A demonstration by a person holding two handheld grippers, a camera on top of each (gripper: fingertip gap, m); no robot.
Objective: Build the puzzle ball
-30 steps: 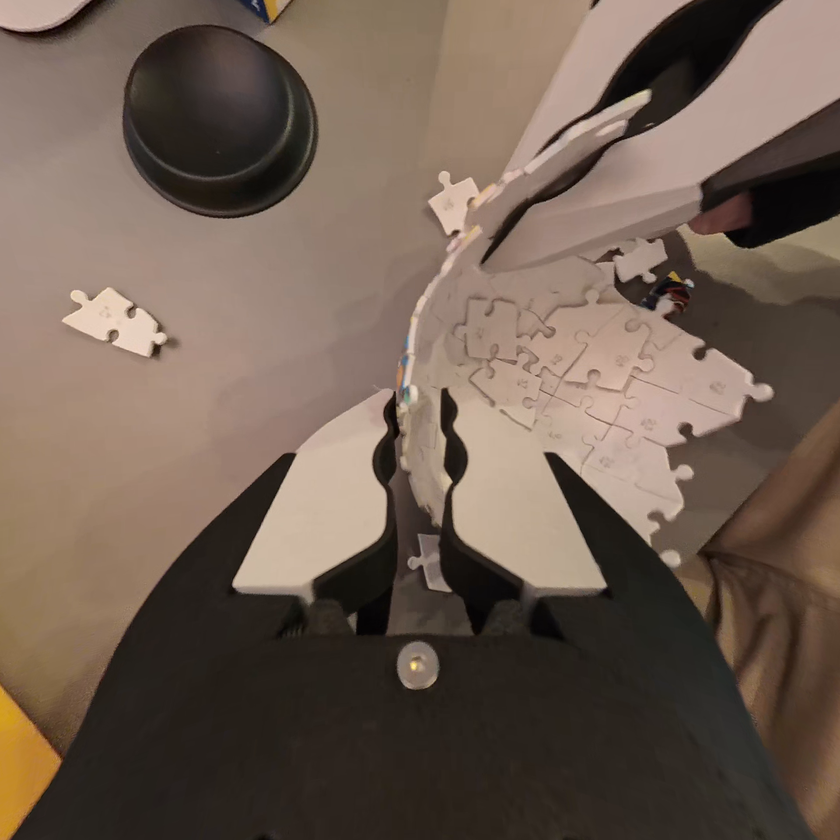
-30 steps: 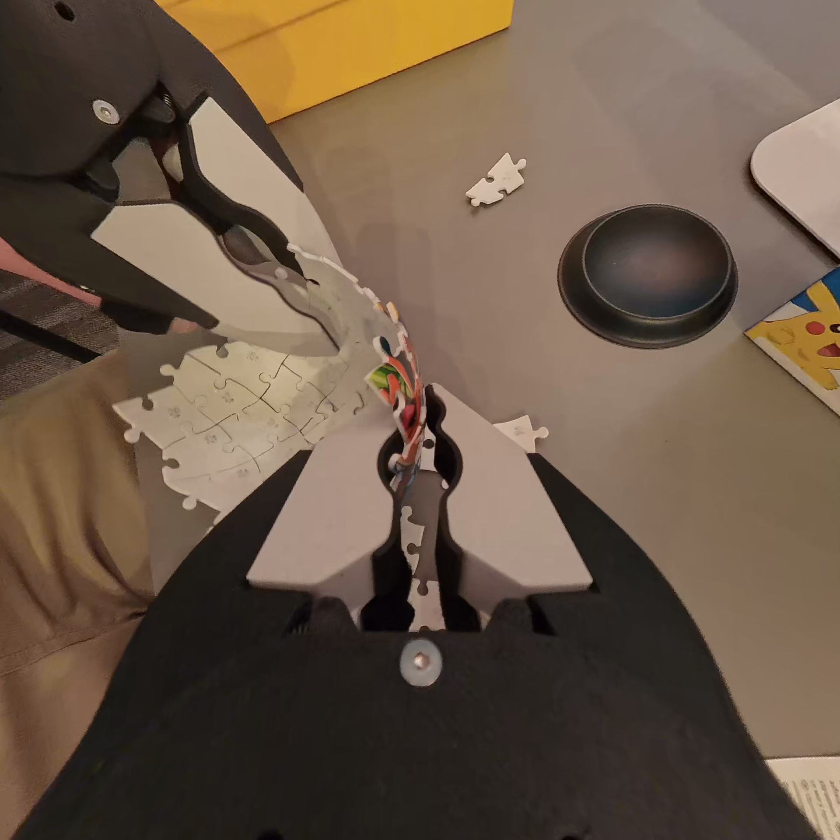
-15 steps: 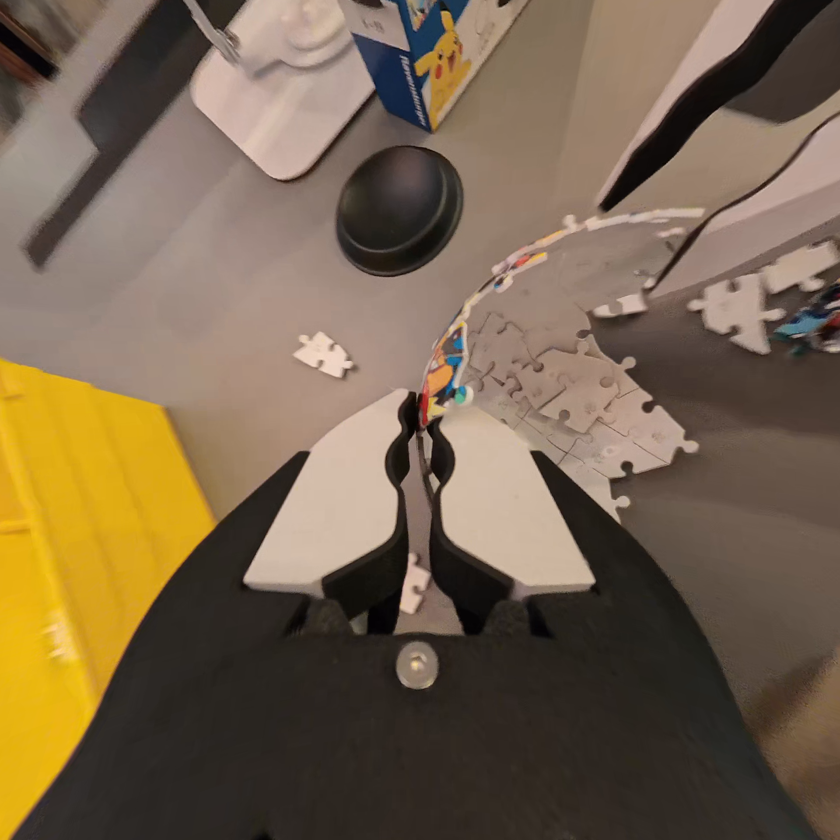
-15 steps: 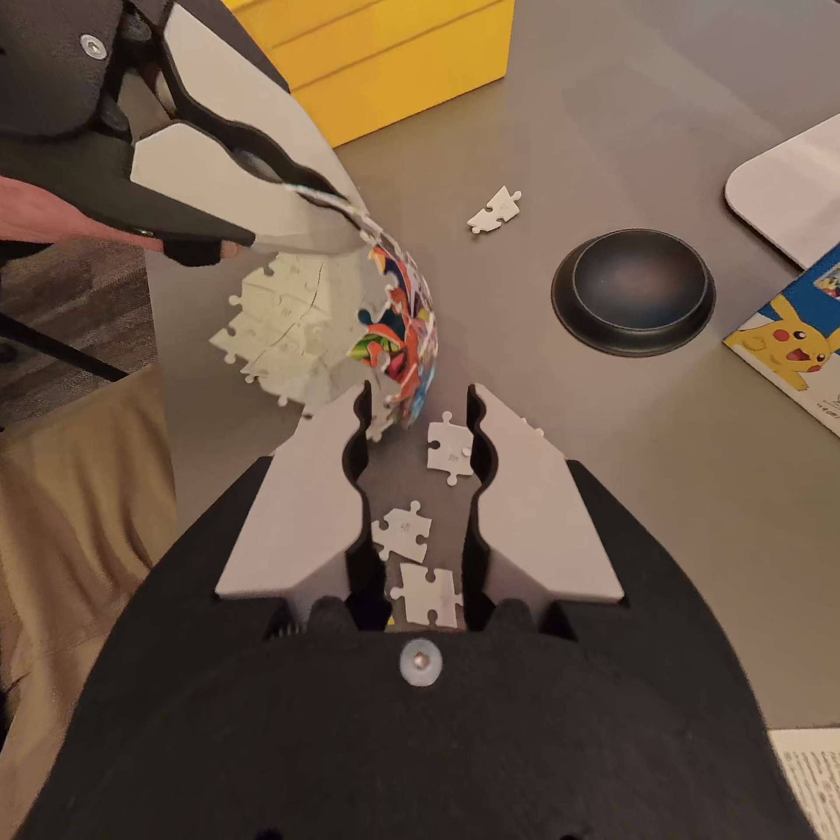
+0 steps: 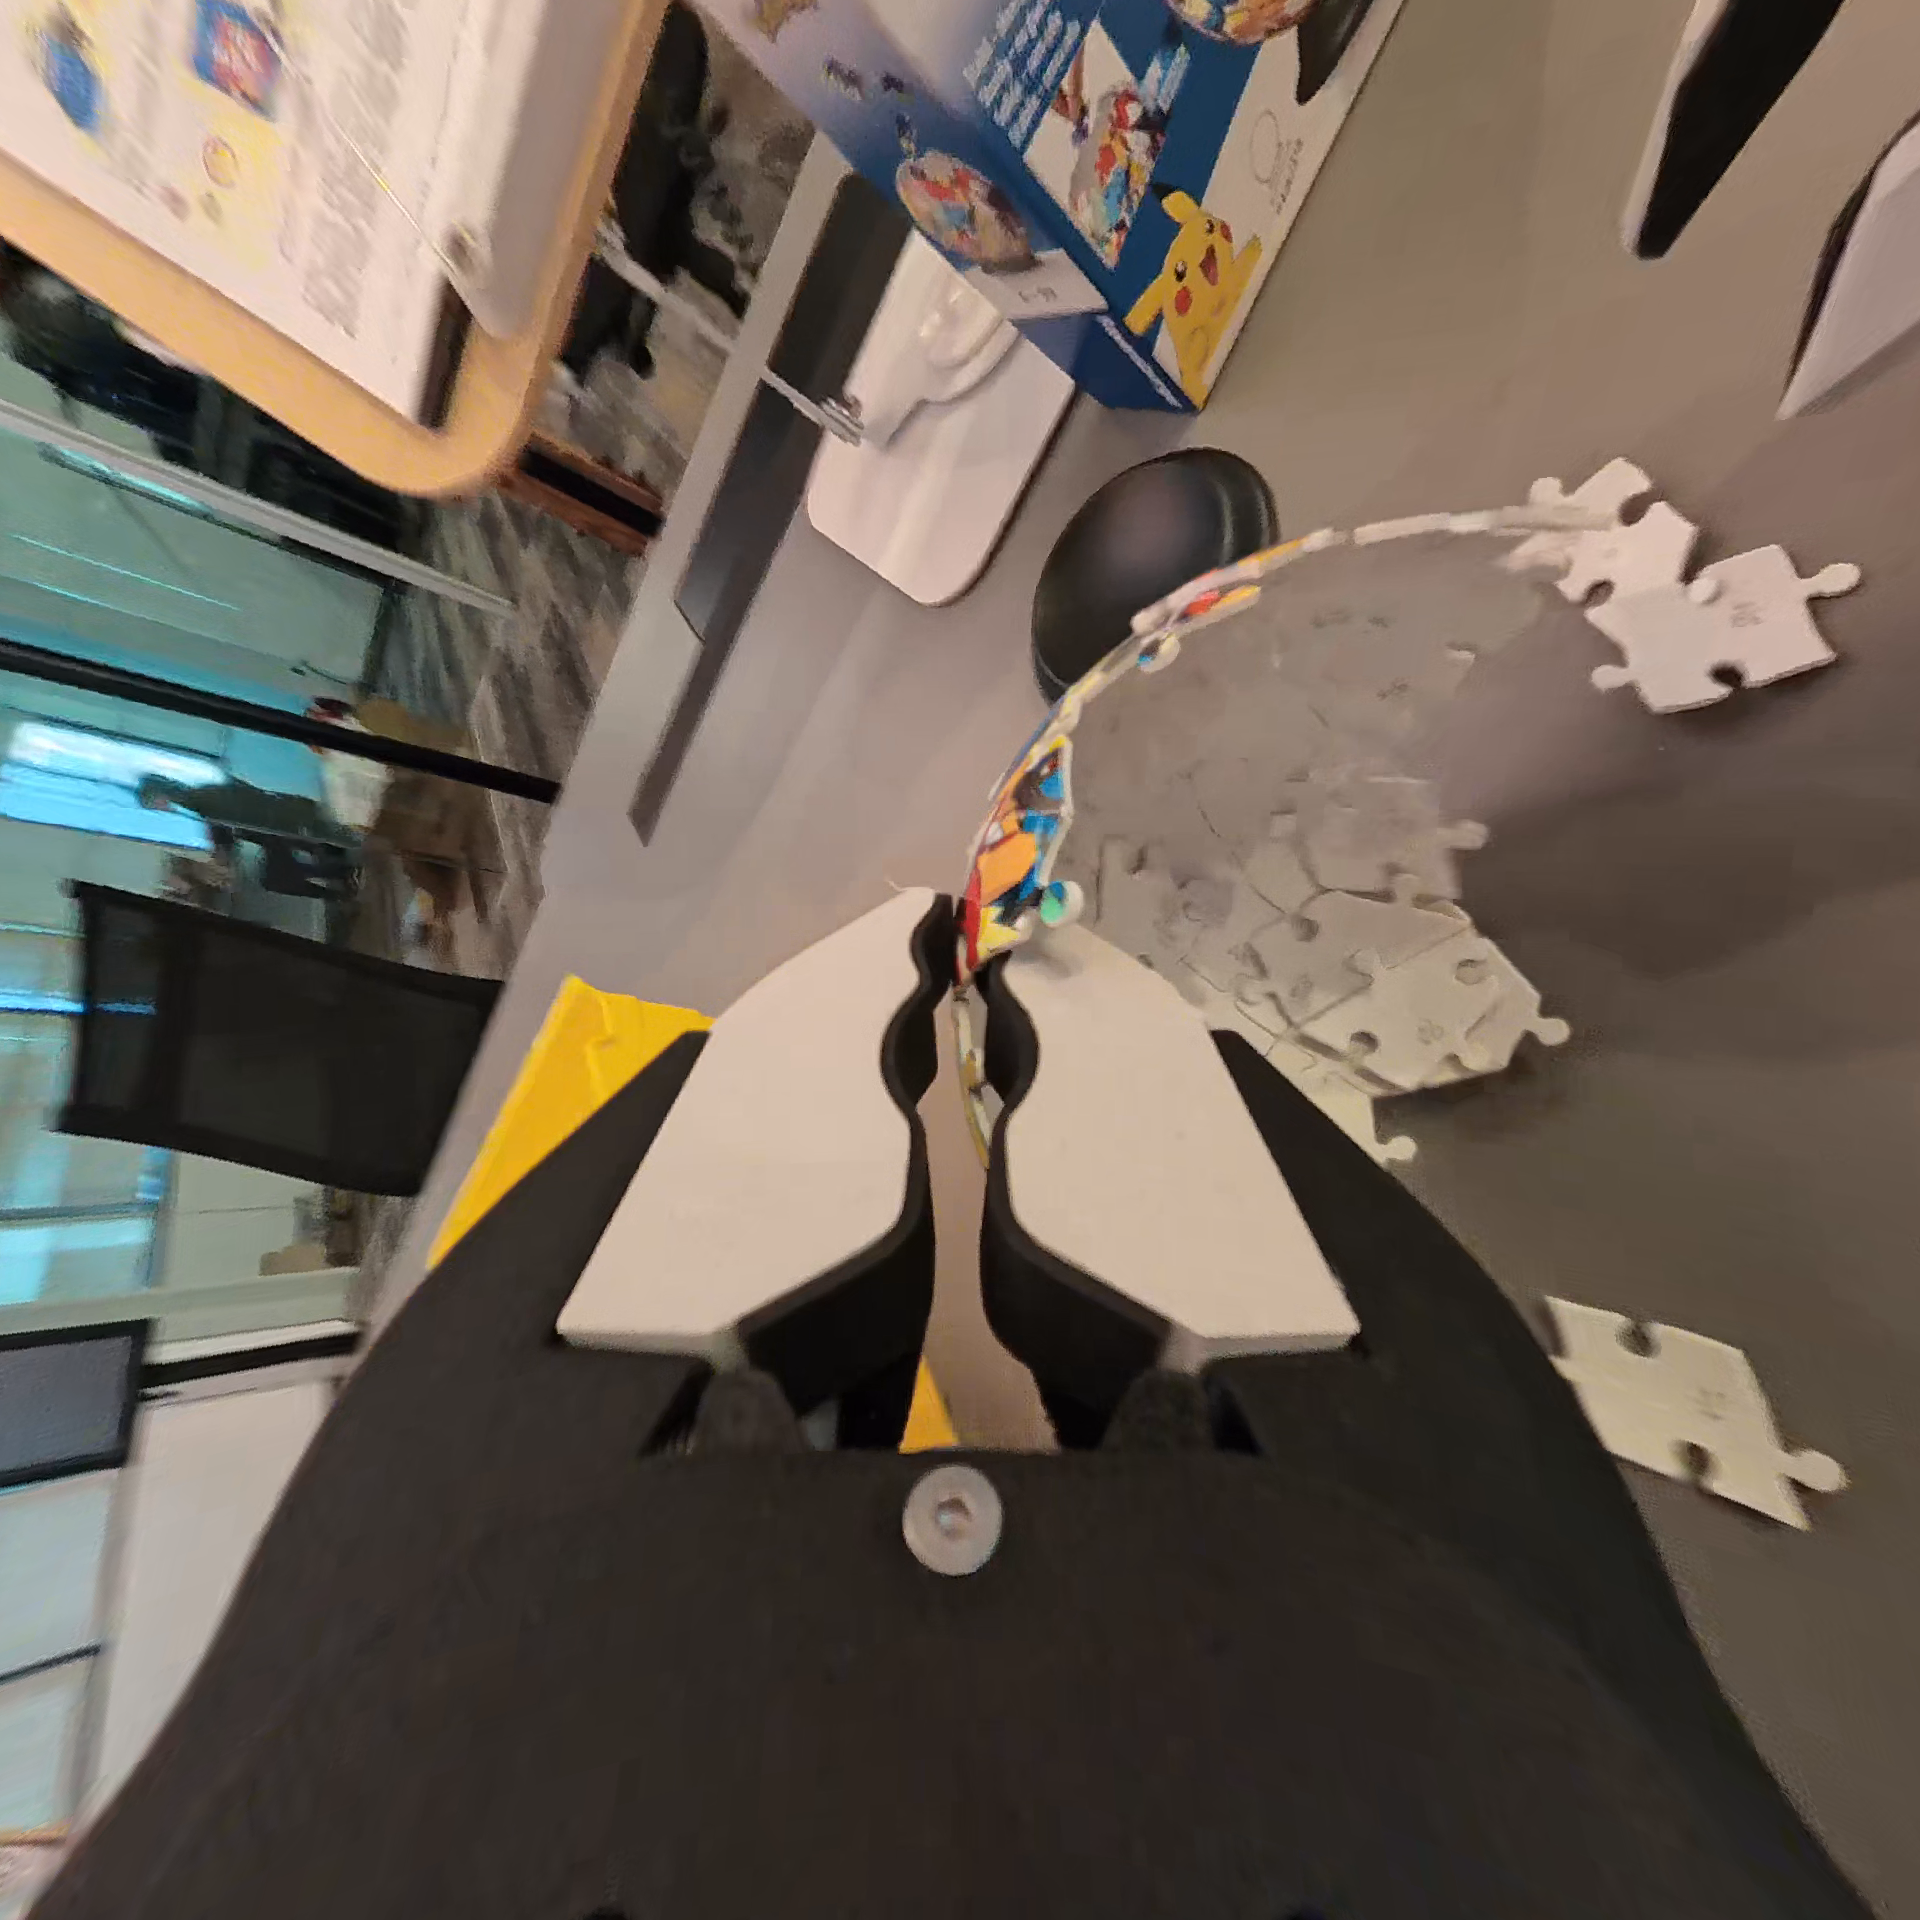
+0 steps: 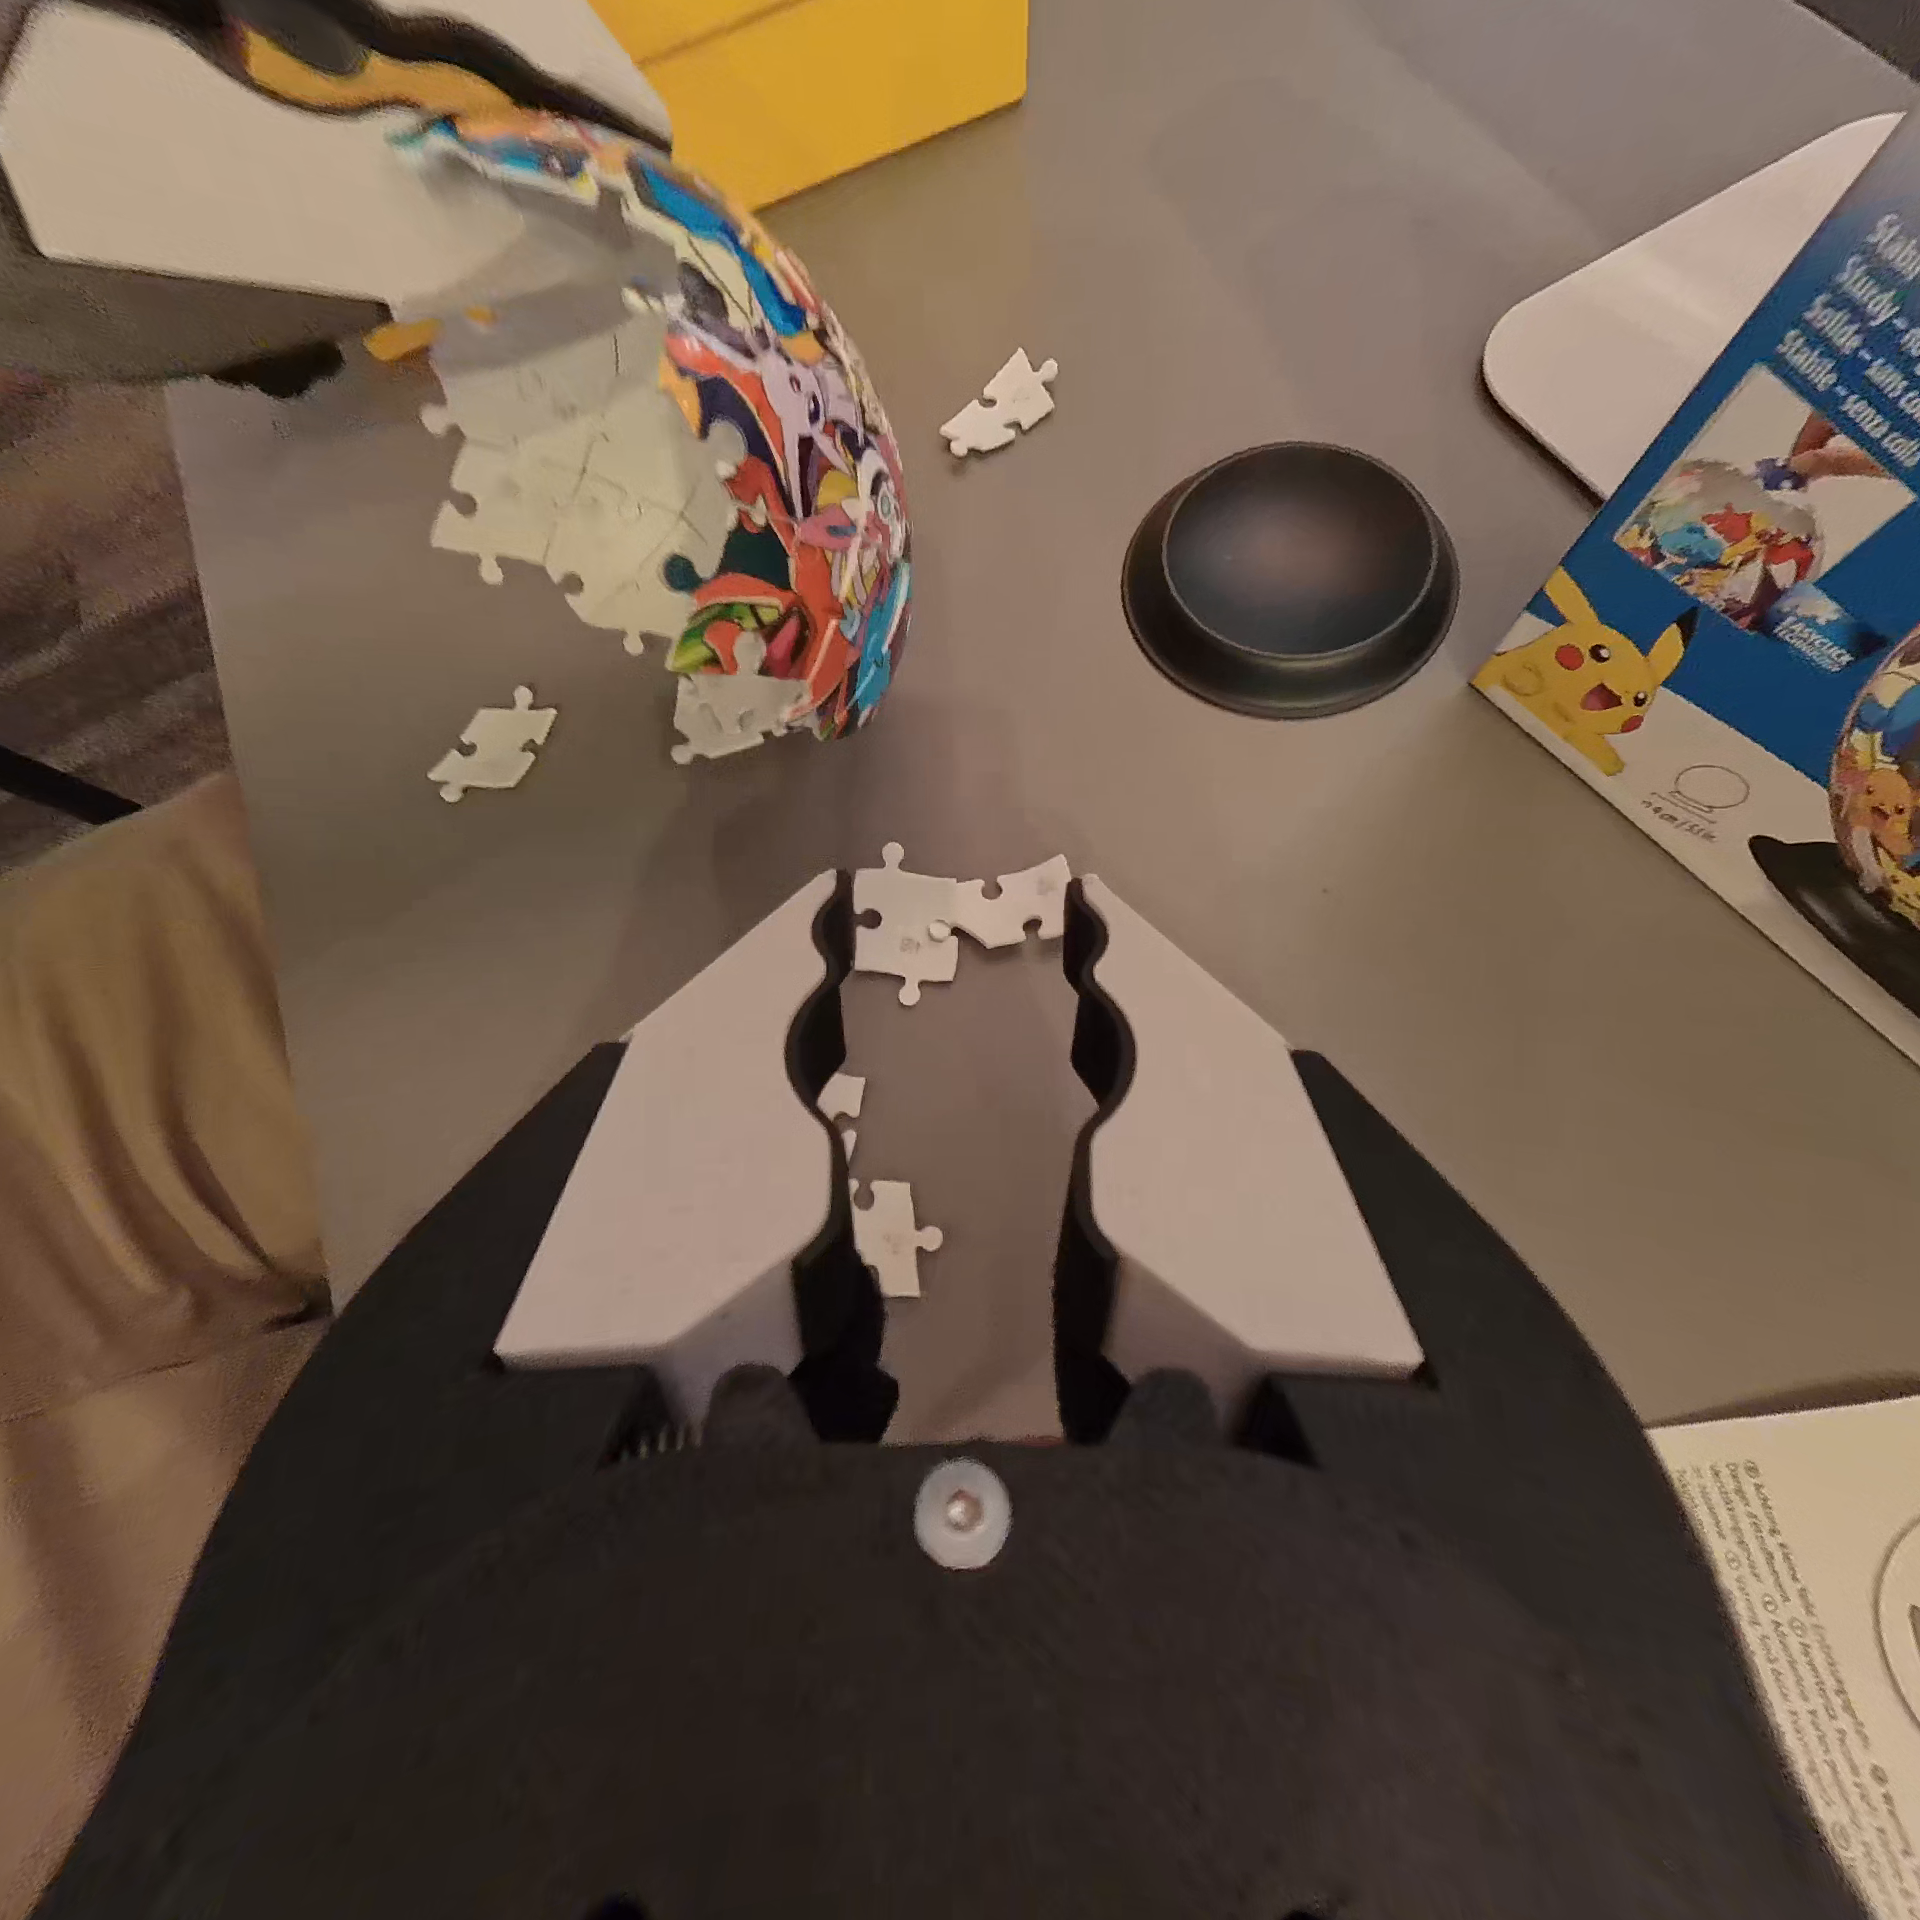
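The partial puzzle ball (image 5: 1299, 831) is a curved shell, colourful outside and white inside. My left gripper (image 5: 971, 935) is shut on its rim and holds it tilted above the grey table. In the right wrist view the shell (image 6: 800, 499) hangs at the upper left from the left gripper's fingers (image 6: 229, 208). My right gripper (image 6: 956, 914) is open and empty, low over the table, apart from the shell. Two white loose pieces (image 6: 904, 930) lie on the table just beyond its fingertips. Another piece (image 6: 888, 1236) lies between its fingers.
The black round ball stand (image 6: 1288, 582) sits mid-table. Loose pieces lie near it (image 6: 1003, 405) and near the front-left edge (image 6: 488, 743). The blue puzzle box (image 6: 1745, 540) and a white pad (image 6: 1621, 312) are at right, a yellow box (image 6: 831, 83) behind, a leaflet (image 6: 1808, 1621) near right. One gripper's finger ends stand about 15 cm off the other's.
My right gripper has let go of the shell, opened and drawn back toward the loose pieces. My left gripper has lifted and turned the shell, so its colourful side faces the right camera.
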